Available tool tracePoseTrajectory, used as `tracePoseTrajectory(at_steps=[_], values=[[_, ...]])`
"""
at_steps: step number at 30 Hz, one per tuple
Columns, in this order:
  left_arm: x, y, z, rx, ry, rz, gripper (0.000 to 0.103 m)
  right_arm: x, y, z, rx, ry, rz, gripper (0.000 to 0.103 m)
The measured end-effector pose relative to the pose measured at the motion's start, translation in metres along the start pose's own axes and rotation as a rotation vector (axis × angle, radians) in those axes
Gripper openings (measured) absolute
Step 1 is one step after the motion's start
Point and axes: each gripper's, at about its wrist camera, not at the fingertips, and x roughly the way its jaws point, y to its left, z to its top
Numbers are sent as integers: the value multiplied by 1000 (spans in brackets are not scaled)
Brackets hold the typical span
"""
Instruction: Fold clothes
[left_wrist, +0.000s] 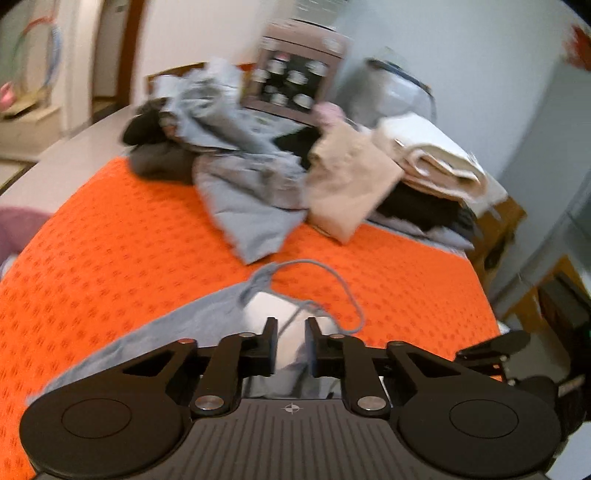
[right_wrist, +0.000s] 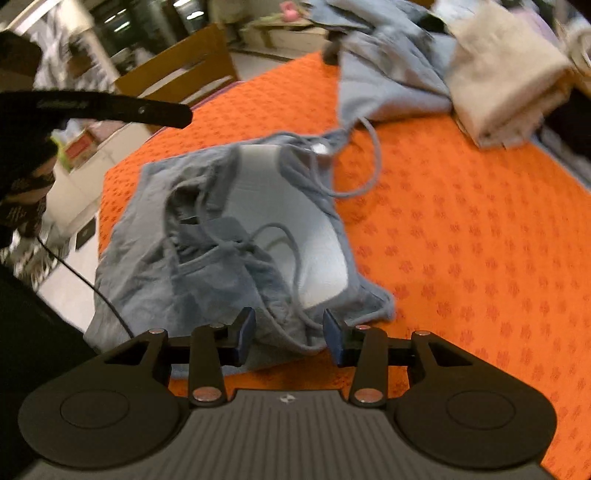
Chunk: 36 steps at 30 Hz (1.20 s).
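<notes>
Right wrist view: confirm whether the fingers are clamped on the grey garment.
No, the right gripper fingers stand apart over the grey garment.

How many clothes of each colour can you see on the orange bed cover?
Grey-blue: 2, the drawstring garment at the grippers and the crumpled one in the pile
Beige: 1, folded
Cream: 1, folded
Black or dark: at least 1, too blurred to separate
Total: at least 5

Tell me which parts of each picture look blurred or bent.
Left wrist view: the clothes pile and the box behind it are smeared by motion, and the orange cloth curves from the fisheye. Right wrist view: the grey garment is soft, the room behind streaked.
</notes>
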Motion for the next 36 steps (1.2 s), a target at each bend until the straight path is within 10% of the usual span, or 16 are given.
tracePoseTrajectory(at_steps=[8, 11, 14, 24, 36], values=[[35, -9, -7, 79, 99, 33, 12, 13, -27, -4, 228, -49, 29, 46], [39, -5, -10, 77, 112, 41, 12, 21, -27, -4, 234, -41, 26, 14], [45, -3, -12, 81, 129, 41, 12, 12, -29, -3, 241, -29, 56, 4], [86, -26, -38, 183, 264, -18, 11, -47, -25, 2, 267, -30, 154, 4], [53, -10, -38, 98, 197, -87, 14, -68, -6, 16, 112, -123, -40, 15]])
